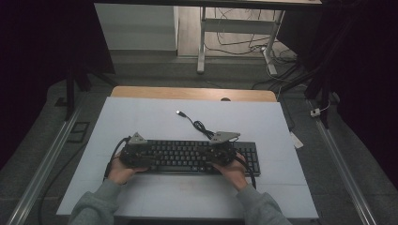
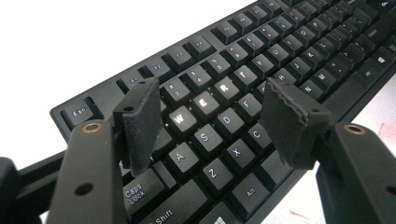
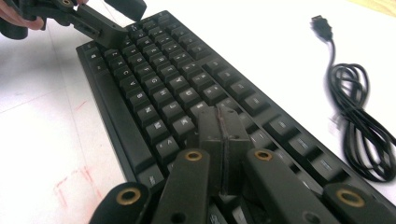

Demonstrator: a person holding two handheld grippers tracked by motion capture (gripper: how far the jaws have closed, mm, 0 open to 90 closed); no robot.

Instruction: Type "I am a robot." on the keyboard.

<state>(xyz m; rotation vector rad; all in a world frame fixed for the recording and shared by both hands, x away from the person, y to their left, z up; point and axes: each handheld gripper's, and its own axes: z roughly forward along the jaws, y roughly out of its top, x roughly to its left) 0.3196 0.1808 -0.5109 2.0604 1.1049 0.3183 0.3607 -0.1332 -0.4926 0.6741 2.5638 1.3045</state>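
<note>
Keys could get knocked or pop off if the tongs push down too hard. The black keyboard point(image 1: 197, 157) lies flat near the front middle of the white surface point(image 1: 141, 122), right in front of the person. The left tongs point(image 2: 217, 123) hang over its left end, above the letter keys, with the two pads wide apart and nothing between them. A pad point(image 2: 140, 123) could slip into the gap between two keys and pull one up. The right tongs point(image 3: 221, 135) sit over the right half of the keyboard, pressed tight together with nothing held. Shut like that, they make one wide tip. That tip could push two keys at once, or slide off a smooth key top.

The keys are small hard plastic squares with white letters, and some shine in the light. The pads look soft and rough, like dark foam, and one has a torn edge. The arms of the tongs are hard black plastic with brass rings. A thin black cable point(image 3: 359, 135) lies in loops behind the keyboard, with its plug point(image 1: 179, 113) loose on the surface. A hand point(image 1: 123, 172) could catch it and drag it.
</note>
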